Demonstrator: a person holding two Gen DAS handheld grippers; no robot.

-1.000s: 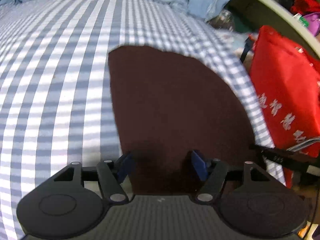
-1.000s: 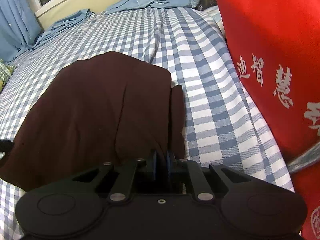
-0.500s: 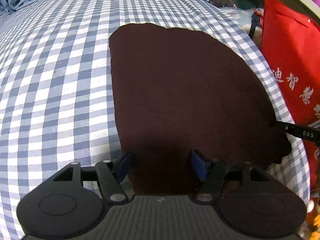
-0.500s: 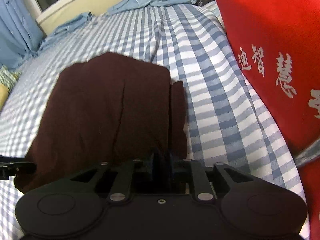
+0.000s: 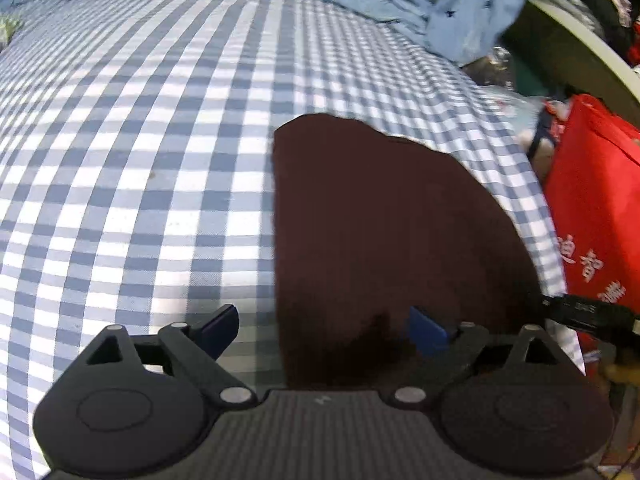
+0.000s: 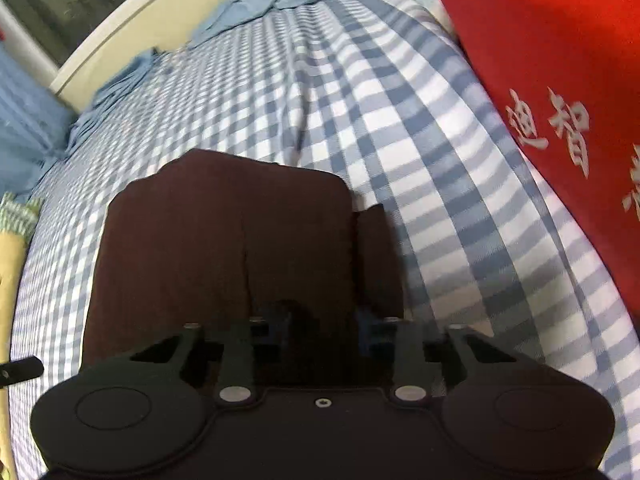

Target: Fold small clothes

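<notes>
Folded garment [image 5: 384, 232] on bedsheet [image 5: 140, 160]; bag [image 5: 596, 208] right of it.

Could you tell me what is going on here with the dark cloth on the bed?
A person with two handheld grippers is folding a dark brown garment on a blue checked sheet. The left gripper has its jaws opening wide over the garment's near edge. The right gripper has its jaws closing, the cloth between them.

Blue-checked bed sheet [image 5: 160, 160], cream headboard [image 6: 132, 36] — red bag [image 6: 560, 60]
</notes>
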